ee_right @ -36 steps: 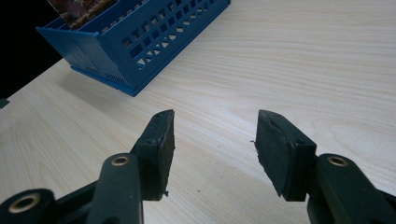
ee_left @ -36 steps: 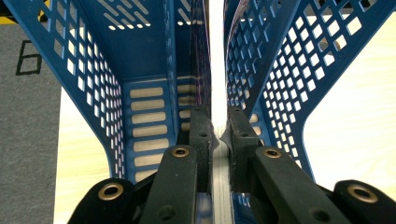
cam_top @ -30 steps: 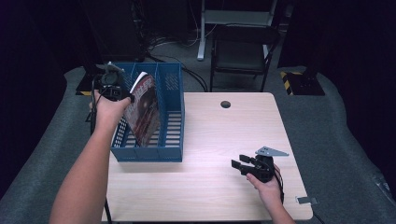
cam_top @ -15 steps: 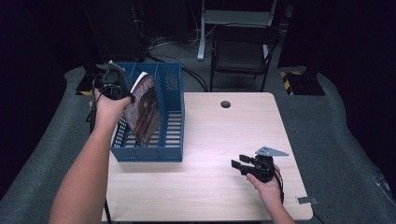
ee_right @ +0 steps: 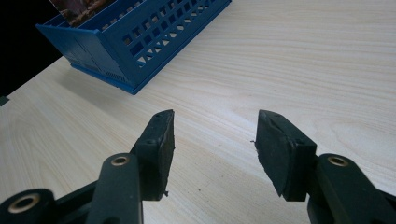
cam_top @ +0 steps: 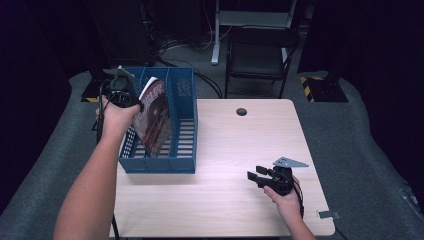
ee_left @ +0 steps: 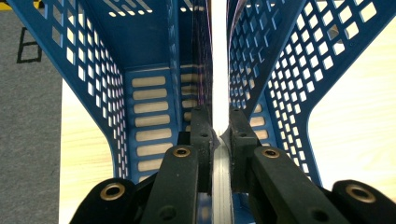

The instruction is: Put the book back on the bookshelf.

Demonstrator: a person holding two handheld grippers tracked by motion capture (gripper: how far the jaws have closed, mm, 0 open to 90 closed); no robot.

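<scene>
Almost nothing has changed in the last second. The left gripper [cam_top: 121, 90] is at the same place as before, above the far left corner of the rack [cam_top: 182, 165], and the magazine [cam_top: 152, 120] leans at the same angle inside the rack. The right gripper [cam_top: 265, 179] also has not moved; it rests low over the table [cam_top: 225, 210], to the right of the rack and nearer to the person.

In the left gripper view the jaws are pressed together on the thin edge of the magazine [ee_left: 218, 70], which runs down into the middle slot of the rack [ee_left: 116, 116], between its blue perforated walls. The right gripper [ee_right: 212, 135] has its jaws spread, with nothing between them, only bare table [ee_right: 303, 56] under them.

I judge from this stillness that the magazine is already inside the rack but not yet let go; the hand seems to pause before the release. When the jaws open, the magazine will probably settle against a divider.

About writing: the magazine cover has large pale letters near its top edge in the high view, but they are too blurred to read. I see no brand or label on the rack or the grippers.
</scene>
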